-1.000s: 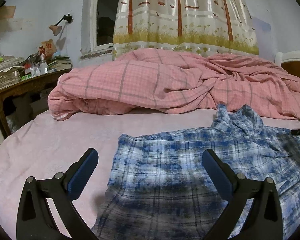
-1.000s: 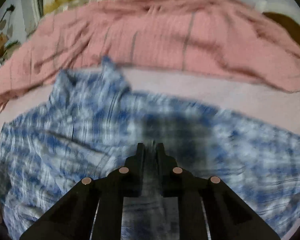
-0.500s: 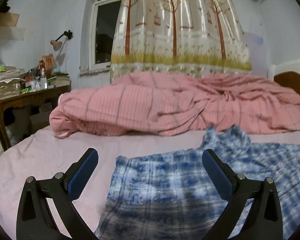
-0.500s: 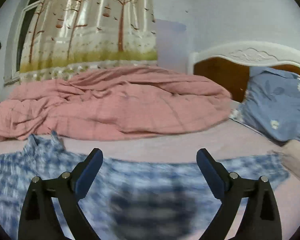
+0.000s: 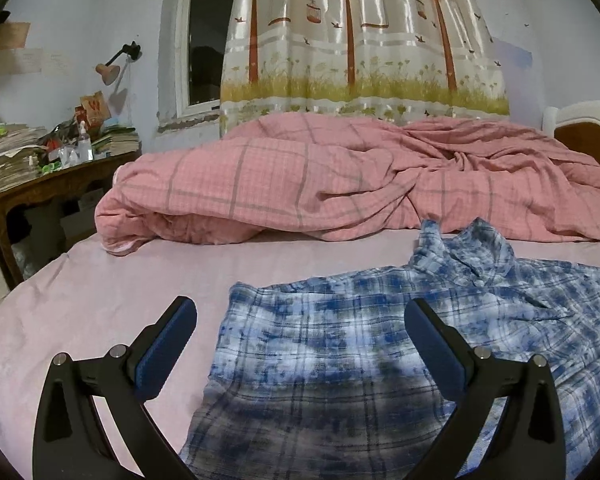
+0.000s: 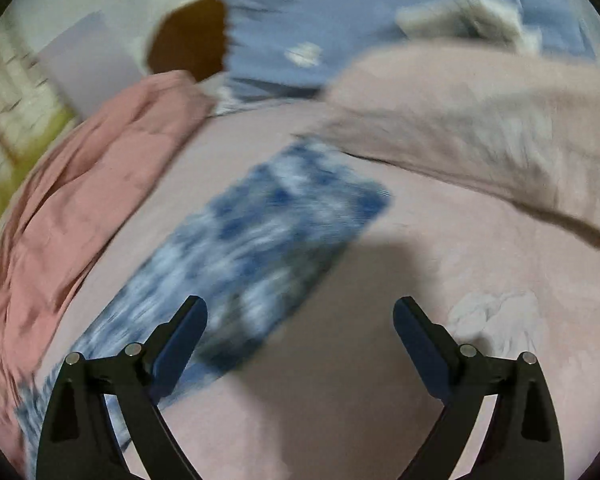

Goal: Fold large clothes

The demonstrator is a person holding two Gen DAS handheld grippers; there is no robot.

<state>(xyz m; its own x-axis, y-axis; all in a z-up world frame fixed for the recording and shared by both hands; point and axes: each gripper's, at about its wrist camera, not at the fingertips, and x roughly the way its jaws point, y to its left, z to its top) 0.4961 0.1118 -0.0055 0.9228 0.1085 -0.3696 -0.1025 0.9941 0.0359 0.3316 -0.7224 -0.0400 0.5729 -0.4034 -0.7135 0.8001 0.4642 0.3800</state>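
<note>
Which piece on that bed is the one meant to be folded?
Look at the bed with its pale pink sheet. Behind lies a heaped pink checked quilt; nearer the camera, spread flat, is the shirt. It alone is blue-and-white plaid, with a collar.

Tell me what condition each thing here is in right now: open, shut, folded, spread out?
Left hand-held gripper: open, empty, over the shirt.
Right hand-held gripper: open, empty.
Blue plaid shirt: spread on the bed, unfolded, collar rumpled.
Pink quilt: bunched in a heap.
Curtain: drawn partway, leaving window uncovered.
Wall lamp: apparently off.
</note>
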